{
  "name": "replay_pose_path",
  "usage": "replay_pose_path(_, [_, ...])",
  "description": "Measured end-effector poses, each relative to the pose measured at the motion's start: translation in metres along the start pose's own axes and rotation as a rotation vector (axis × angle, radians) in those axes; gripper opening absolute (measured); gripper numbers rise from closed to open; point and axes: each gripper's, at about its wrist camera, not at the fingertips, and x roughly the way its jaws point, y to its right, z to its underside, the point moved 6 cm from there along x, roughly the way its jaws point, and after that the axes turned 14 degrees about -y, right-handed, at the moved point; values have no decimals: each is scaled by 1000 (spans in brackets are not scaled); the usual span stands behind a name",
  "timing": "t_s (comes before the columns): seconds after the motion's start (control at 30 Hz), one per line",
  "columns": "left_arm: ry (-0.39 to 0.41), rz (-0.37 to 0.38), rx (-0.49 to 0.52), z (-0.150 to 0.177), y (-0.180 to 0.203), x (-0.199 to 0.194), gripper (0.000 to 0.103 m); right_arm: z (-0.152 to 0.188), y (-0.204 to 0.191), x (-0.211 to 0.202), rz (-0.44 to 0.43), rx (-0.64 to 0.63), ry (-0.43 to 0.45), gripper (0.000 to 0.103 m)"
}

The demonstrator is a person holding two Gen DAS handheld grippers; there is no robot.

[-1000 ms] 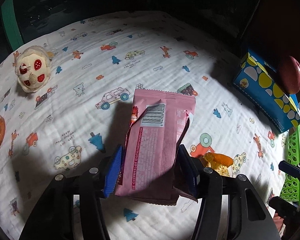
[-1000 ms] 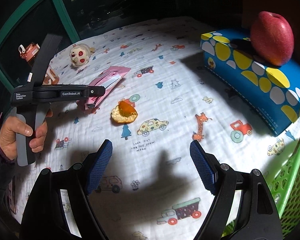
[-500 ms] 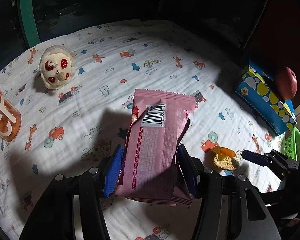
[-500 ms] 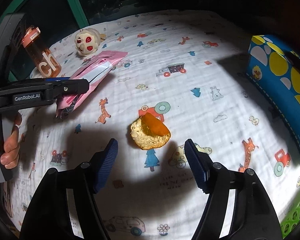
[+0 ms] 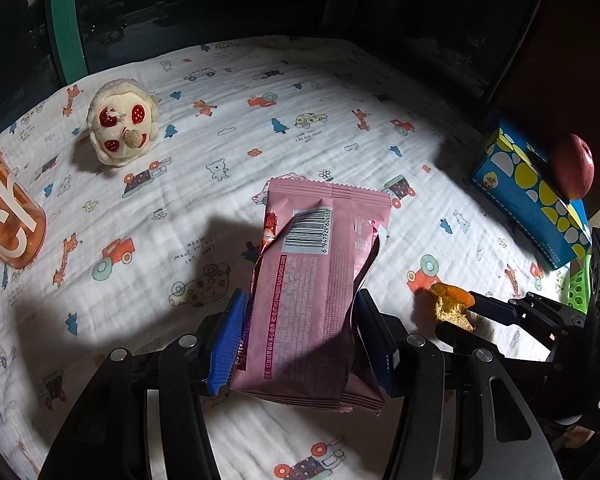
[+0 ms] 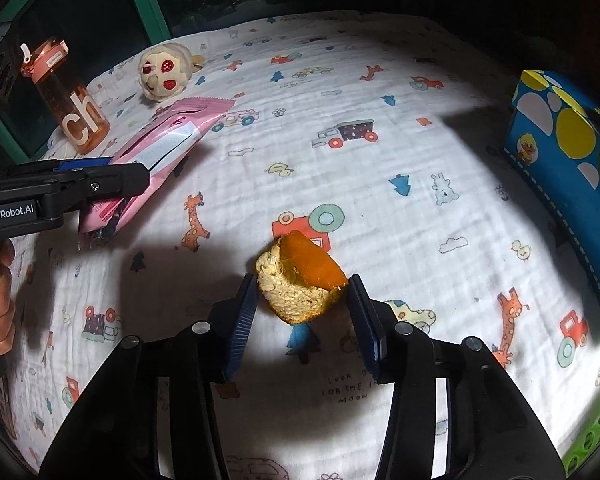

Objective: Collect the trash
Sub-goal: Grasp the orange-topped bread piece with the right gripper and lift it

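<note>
My left gripper is shut on a pink snack wrapper and holds it above the printed cloth; the wrapper also shows in the right wrist view. A piece of orange peel lies on the cloth. My right gripper is open, with its fingers on either side of the peel, close to it. In the left wrist view the peel sits at the tips of the right gripper.
A plush toy and an orange bottle stand at the left. A blue dotted box with a red apple on it is at the right. A green basket sits at the lower right edge.
My right gripper has moved forward and down until its fingers flank the orange peel, and they have narrowed. My left gripper has risen slightly with the wrapper.
</note>
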Motion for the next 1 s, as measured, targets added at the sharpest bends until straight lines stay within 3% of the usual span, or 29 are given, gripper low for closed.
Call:
replay_pose_path(0.33, [15, 18, 23, 13, 21, -15, 54, 20, 1, -30, -27, 20, 40, 42])
replay_pose_path(0.4, [20, 21, 28, 17, 27, -19, 54, 26, 3, -38, -32, 26, 52, 36])
replay_pose_path(0.67, [47, 28, 40, 34, 46, -40, 54, 47, 9, -61, -42, 49, 75, 36])
replay_pose_path(0.73, [52, 31, 35, 36, 47, -44, 54, 51, 10, -62, -58, 56, 73, 40])
replay_pose_path(0.8, [55, 28, 34, 39, 47, -47, 54, 55, 9, -62, -67, 55, 75, 54])
replay_pose_path(1.0, [57, 28, 29, 42, 42, -49, 54, 57, 1, -47, -62, 34, 45, 57])
